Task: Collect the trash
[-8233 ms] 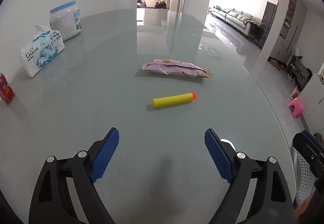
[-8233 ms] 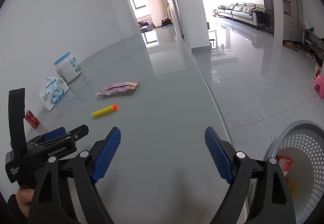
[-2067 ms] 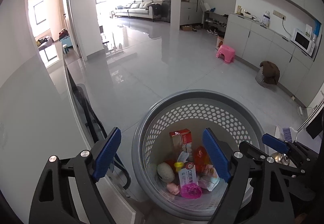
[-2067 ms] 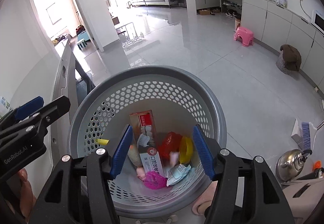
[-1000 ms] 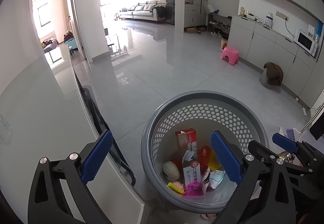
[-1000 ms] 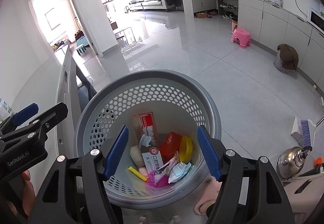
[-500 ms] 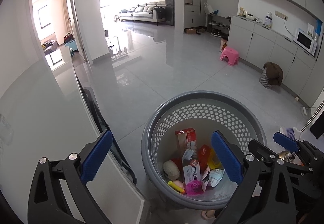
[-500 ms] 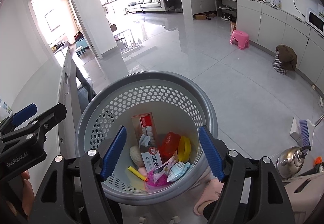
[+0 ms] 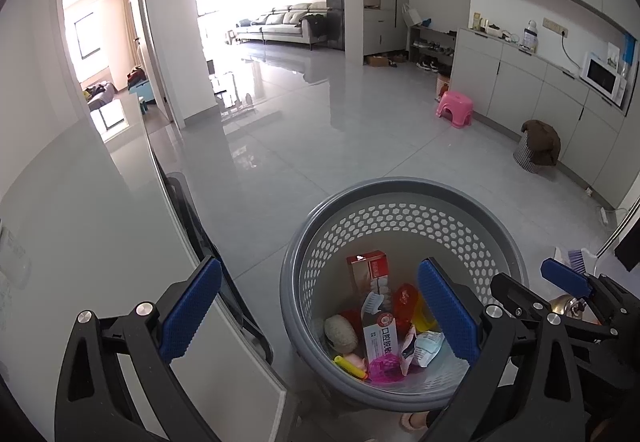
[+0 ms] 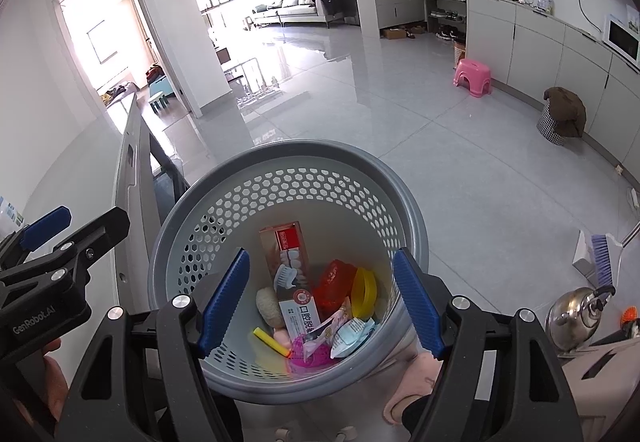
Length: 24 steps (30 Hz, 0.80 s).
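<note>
Both claws sit over the grey perforated basket (image 10: 188, 226), which stands on the floor just beside the bench (image 9: 80, 226) edge. Our left claw (image 9: 320, 316) is wide open, nothing between the pads. Our right claw (image 10: 320, 300) is also open and empty, aimed down into the basket. Inside the basket: yellow foam dart (image 10: 271, 342) lies on the bottom near the left wall, pink snack wrapper (image 10: 326, 330) just right of it, against the toothpaste box (image 10: 294, 278). Red wrapper (image 10: 334, 282) and yellow ring (image 10: 366, 292) sit right of the box.
</note>
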Motion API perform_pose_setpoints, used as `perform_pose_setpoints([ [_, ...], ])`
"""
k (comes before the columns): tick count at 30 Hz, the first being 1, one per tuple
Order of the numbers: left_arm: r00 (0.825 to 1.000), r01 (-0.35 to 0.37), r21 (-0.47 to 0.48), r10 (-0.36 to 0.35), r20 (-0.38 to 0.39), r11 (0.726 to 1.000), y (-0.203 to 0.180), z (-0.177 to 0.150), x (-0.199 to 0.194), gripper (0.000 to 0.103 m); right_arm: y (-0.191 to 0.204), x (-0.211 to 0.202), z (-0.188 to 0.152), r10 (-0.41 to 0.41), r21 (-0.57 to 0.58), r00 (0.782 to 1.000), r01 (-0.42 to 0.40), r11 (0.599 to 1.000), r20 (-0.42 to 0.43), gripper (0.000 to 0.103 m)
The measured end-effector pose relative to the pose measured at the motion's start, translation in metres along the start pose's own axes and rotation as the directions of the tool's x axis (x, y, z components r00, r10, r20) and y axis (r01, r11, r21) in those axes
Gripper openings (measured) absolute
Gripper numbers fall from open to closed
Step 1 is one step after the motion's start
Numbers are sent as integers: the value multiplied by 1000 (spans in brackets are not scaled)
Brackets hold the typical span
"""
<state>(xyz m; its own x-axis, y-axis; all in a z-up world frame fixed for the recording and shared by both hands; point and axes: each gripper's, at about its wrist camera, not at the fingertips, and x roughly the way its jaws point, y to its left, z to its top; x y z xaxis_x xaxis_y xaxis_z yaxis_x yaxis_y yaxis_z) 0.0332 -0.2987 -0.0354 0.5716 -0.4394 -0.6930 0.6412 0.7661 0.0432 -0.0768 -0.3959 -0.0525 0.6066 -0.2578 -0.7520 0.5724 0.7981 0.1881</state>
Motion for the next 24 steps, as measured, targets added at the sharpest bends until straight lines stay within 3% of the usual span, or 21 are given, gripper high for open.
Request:
perform_pose_setpoints([
  [24, 1000, -14, 8, 14, -4, 1000, -2, -1, 1, 97, 2, 3, -2, -1, -5, 1000, 1, 1000, -5, 71],
])
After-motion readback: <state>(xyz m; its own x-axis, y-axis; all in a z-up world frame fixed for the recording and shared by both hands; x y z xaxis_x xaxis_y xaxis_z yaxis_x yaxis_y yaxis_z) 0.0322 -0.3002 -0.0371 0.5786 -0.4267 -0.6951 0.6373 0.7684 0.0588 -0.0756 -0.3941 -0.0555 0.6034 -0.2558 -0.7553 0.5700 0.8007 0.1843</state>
